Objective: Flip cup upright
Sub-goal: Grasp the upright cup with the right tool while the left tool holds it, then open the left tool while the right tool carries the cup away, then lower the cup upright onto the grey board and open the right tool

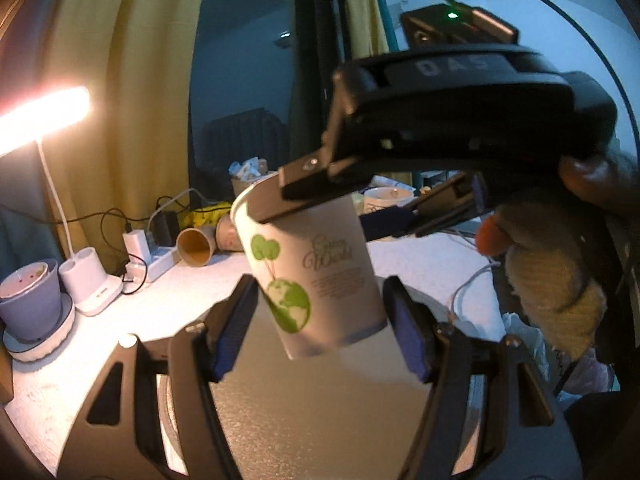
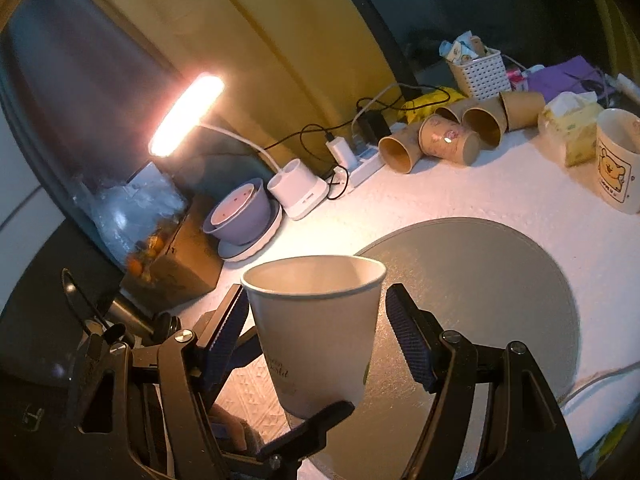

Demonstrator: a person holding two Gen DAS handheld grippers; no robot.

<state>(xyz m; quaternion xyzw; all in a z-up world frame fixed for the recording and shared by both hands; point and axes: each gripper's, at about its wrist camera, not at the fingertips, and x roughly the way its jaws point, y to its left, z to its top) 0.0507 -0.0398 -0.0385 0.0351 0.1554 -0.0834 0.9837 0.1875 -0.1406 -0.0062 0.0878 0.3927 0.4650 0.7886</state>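
A white paper cup with a green globe print (image 1: 316,276) hangs mouth up, tilted, above a grey round mat (image 1: 320,420). In the left wrist view the right gripper (image 1: 332,204) comes in from the upper right, its fingers closed around the cup's upper part. My left gripper (image 1: 320,324) has its fingers either side of the cup's lower part, with small gaps visible. In the right wrist view the cup (image 2: 316,320) stands mouth up between the right gripper's fingers (image 2: 316,336), with the left gripper's fingers crossing near its base.
Several brown paper cups (image 2: 448,140) lie on their sides at the back of the white table (image 2: 500,192). A lit desk lamp (image 2: 186,114), purple pot (image 2: 240,216), power strip (image 2: 360,168), white basket (image 2: 480,70) and bear mug (image 2: 618,160) stand around.
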